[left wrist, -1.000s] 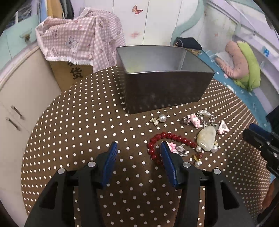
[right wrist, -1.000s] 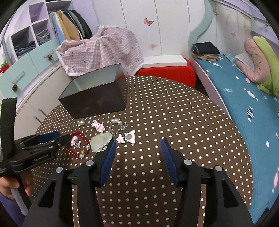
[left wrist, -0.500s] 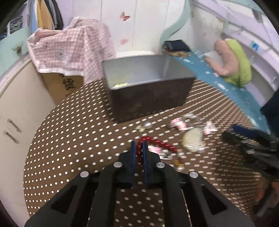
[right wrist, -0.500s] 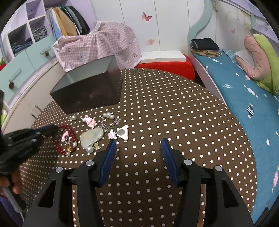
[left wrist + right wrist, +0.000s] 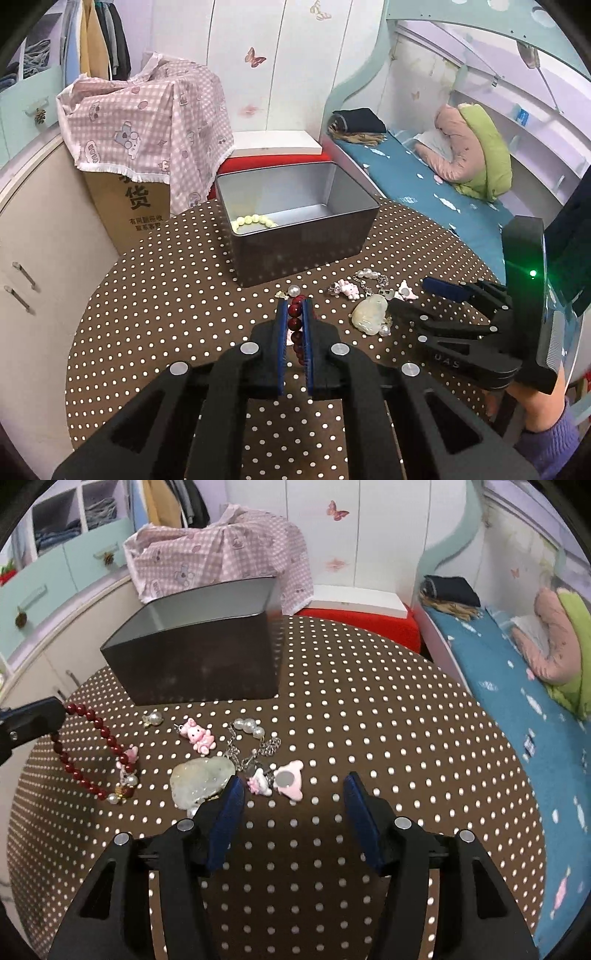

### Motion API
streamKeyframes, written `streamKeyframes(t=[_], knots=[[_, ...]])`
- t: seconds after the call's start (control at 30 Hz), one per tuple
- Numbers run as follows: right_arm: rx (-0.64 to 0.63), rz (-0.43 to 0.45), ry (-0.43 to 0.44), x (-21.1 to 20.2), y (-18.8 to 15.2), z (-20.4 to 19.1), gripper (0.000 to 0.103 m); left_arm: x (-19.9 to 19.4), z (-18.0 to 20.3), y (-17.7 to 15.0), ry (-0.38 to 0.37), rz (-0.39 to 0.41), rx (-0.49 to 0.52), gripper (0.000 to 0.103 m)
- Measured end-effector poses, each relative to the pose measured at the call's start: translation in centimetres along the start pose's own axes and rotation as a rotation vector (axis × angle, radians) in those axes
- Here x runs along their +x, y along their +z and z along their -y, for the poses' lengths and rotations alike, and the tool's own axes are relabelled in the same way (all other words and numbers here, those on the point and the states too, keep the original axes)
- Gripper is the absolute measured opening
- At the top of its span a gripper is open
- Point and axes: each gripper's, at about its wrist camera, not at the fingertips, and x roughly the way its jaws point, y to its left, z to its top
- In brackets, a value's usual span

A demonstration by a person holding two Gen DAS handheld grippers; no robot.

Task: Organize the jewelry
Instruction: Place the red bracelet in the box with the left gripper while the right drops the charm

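1. A pale bead bracelet is already lying inside the metal box.
2. The left gripper is clamping the red bead bracelet, lifting it.
3. The right gripper is hanging with jaws apart, empty; the charms are waiting on the table.

Right gripper: jaws standing apart, nothing between them, hovering over table.
Left gripper: at nine o'clock, pinching red bead bracelet, loop trailing to the cloth.
Jade pendant: lying beside left finger.
Tin box: sitting at eleven o'clock.

Left wrist view, centre: dark red bead bracelet partly hidden between blue pads; pale green bead bracelet half hidden behind grey metal tin wall.
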Motion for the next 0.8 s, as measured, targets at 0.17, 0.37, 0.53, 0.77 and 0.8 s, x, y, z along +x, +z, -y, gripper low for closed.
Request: streamKeyframes(t=[0.17,0.37,0.53,0.77,0.8], knots=[[-0.004,-0.002,0.008,0.0,0.2,0.1,0.03,-0.1,-0.2,0.0,-0.002,0.001,-0.008,0.006],[0.003,0.01,0.019,-1.0,-0.4,0.3,0.03,-1.2,-0.2,0.5,-0.037,0.021,-0.013,0.006],[0.009,0.06,0.035,-3.3,0.4,0.3,0.03,-2.3,0.1,1.9,-0.063,0.051,0.001,0.006],[0.003,0.13,0.071,-5.9,3.5,-0.1,0.03,-4.4,0.6,5.1,-0.09,0.126,0.023,0.006],[0.003,0.142,0.077,-6.2,4.2,-0.2,0.03,-4.6,0.7,5.7,-0.088,0.138,0.029,0.006]])
